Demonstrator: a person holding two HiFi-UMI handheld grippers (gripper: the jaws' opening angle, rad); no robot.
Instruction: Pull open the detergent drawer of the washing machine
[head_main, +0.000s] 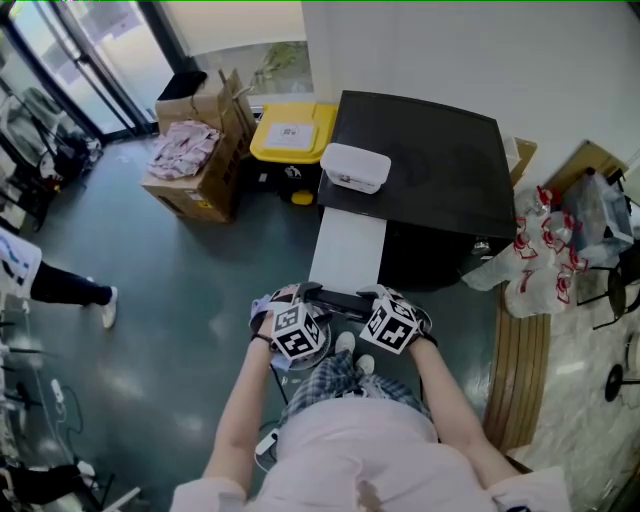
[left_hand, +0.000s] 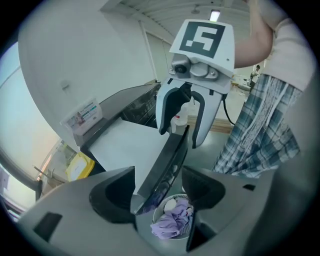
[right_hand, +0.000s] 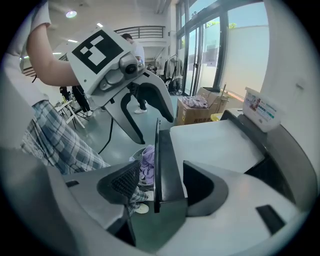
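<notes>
My left gripper (left_hand: 160, 194) is open. Its jaws stand apart, and the dark front (left_hand: 169, 157) of the drawer (head_main: 348, 250) runs between them. There is a clear gap on the right side. On the left the front lies close to the jaw, and I cannot tell whether they touch.

My right gripper (right_hand: 160, 185) is open too, with the same dark front between its jaws. The ribbed pad on the left is clear of it, and the right jaw sits just beside it.

The drawer is pulled out of the black washing machine (head_main: 440, 170) toward me. Its white top reaches from the machine's near left side to my two grippers. The left gripper is at the left end of the front and the right gripper at the right end, each facing the other.

Under the front, on the floor, is a round basket (left_hand: 172, 222) of purple cloth. A white box (head_main: 354, 166) sits on the machine's left edge. Farther left are a yellow bin (head_main: 292, 130) and a cardboard box (head_main: 200, 175).
</notes>
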